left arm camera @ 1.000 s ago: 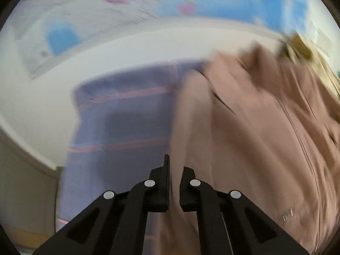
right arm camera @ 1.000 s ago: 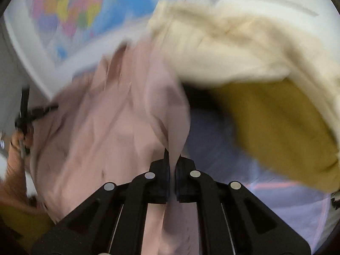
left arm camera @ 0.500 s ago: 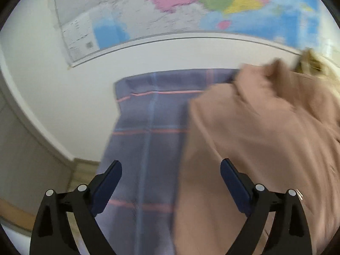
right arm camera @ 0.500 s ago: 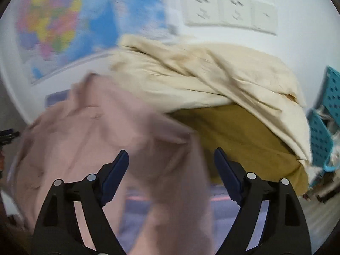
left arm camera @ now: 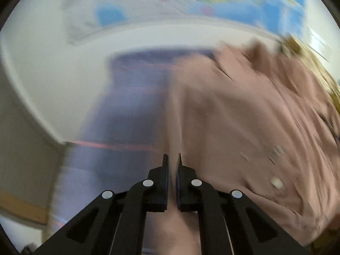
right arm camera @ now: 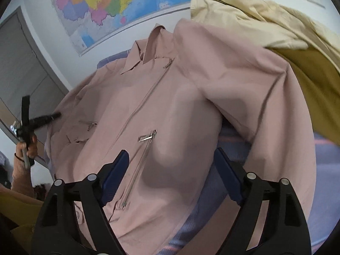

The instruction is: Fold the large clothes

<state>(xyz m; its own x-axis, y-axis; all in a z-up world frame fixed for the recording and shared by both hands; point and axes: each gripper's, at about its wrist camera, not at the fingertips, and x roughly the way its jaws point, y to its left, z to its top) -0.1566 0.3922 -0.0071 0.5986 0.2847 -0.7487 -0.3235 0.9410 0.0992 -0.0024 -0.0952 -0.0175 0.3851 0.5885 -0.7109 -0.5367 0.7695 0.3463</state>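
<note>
My left gripper [left arm camera: 172,163] has its fingers [left arm camera: 164,165] closed to a narrow slit. They sit at the left edge of the pink jacket [right arm camera: 170,110], and pink cloth runs up between them, so I judge they pinch that edge; blur prevents a firm reading. Holding the edge lets me draw that side taut or carry it over for a fold.

My right gripper [right arm camera: 170,170] hangs over the jacket's lower front, near the zip, fingers [right arm camera: 119,170] wide apart and beginning to close. Nothing is gripped; the pads are clear of the fabric.

The jacket lies front up on the lilac checked cloth [left arm camera: 127,110] that covers the table, collar at the far end, zip closed. Its right sleeve [right arm camera: 265,110] is draped outward, crossing bare cloth.

Open room:
- Left of the jacket: bare lilac cloth out to the table edge.
- Right and far right: a cream garment [right arm camera: 255,17] and an ochre garment [right arm camera: 314,89] are heaped against the jacket's shoulder, limiting spread on that side.
- Far end: the wall with a map [right arm camera: 119,4].
</note>
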